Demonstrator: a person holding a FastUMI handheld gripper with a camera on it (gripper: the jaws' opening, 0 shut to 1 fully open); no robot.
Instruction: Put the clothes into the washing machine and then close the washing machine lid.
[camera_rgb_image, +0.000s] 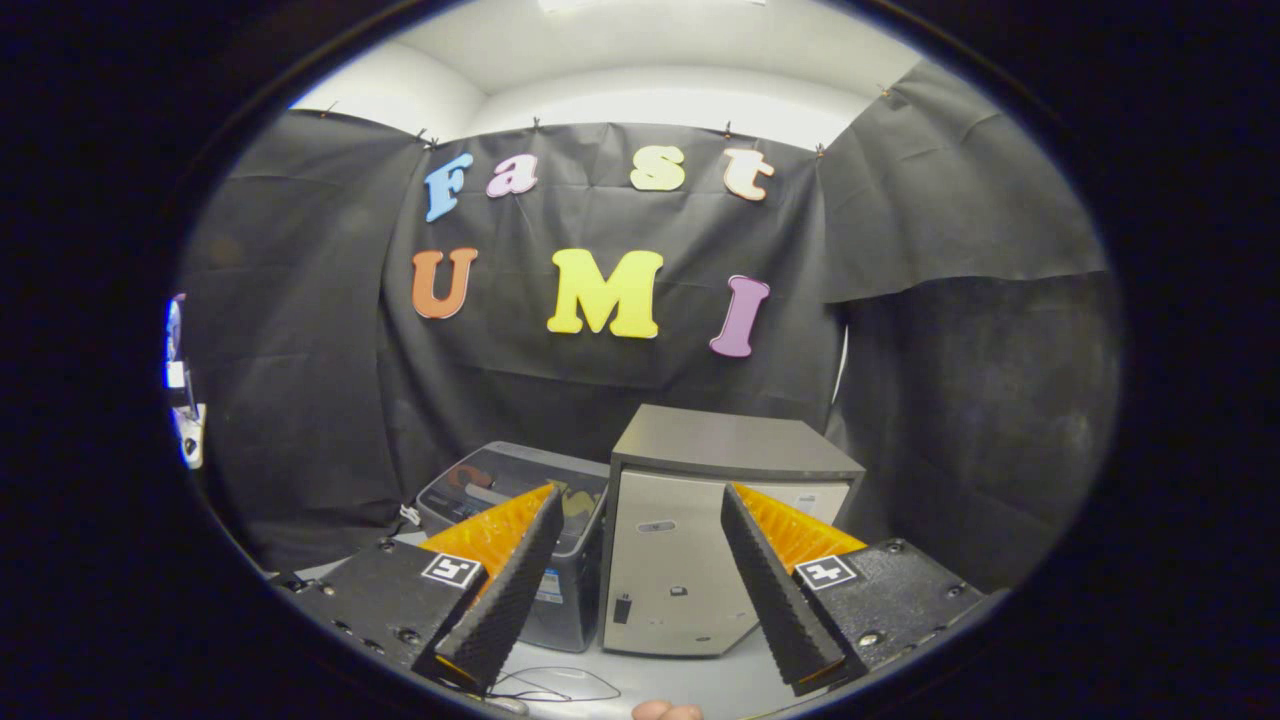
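At the far left of the booth, a small bright device (183, 400) hangs against the black cloth wall (300, 330), too blurred to make out. Moving right, a dark, low washing machine (520, 520) sits on the pale tabletop (690, 685) close to the wall, its top panel tilted toward the camera; something reddish shows on that panel and a pale patch lies toward its right side, though neither can be identified and whether the lid is open or closed cannot be told. The left finger (505, 590) of the gripper (630, 580) crosses in front of this machine, hiding its lower front. Just beside the machine, on its right and near enough that they may touch, stands a taller silver cabinet (680, 560) with a flat grey top and a plain front panel carrying a few small marks. The gripper's fingers are spread wide with nothing between them, and the cabinet's front shows through the gap. The right finger (775, 590) overlaps the cabinet's right edge. A thin dark cable (560, 688) loops on the tabletop just ahead of the fingers, and a fingertip (665, 712) of the person peeks up at the near edge of the table. No clothes can be clearly picked out.
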